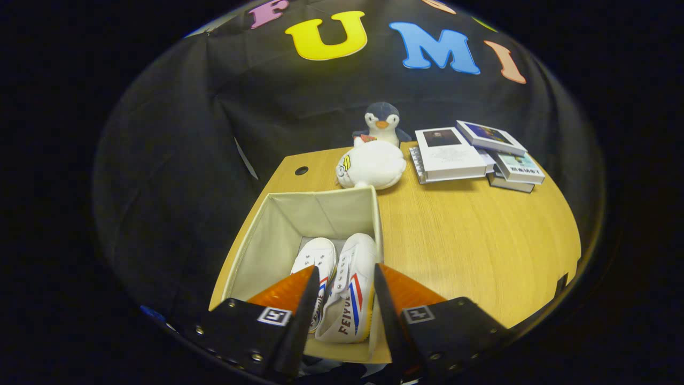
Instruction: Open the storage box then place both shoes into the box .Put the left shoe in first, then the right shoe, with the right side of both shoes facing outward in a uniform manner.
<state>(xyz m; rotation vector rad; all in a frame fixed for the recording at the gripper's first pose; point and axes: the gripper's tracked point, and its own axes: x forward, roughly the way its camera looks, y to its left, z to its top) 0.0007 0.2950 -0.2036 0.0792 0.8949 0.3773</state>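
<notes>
An open beige fabric storage box (278,230) stands on the wooden table, just ahead of my fingers. Two white canvas shoes lie inside it, toes pointing away. The left-hand shoe (315,259) lies deeper against the box floor. The right-hand shoe (355,283) rests beside it, its side with red and blue stripes turned toward the box's right wall. My gripper (346,280) hovers above the box's near end, its orange-backed fingers (307,299) spread to either side of the striped shoe's heel without pressing on it.
Beyond the box lie a white plush toy (371,164) and a penguin plush (382,123). A stack of books (475,155) sits at the far right of the table (470,240). A cable hole (301,170) is near the far left corner.
</notes>
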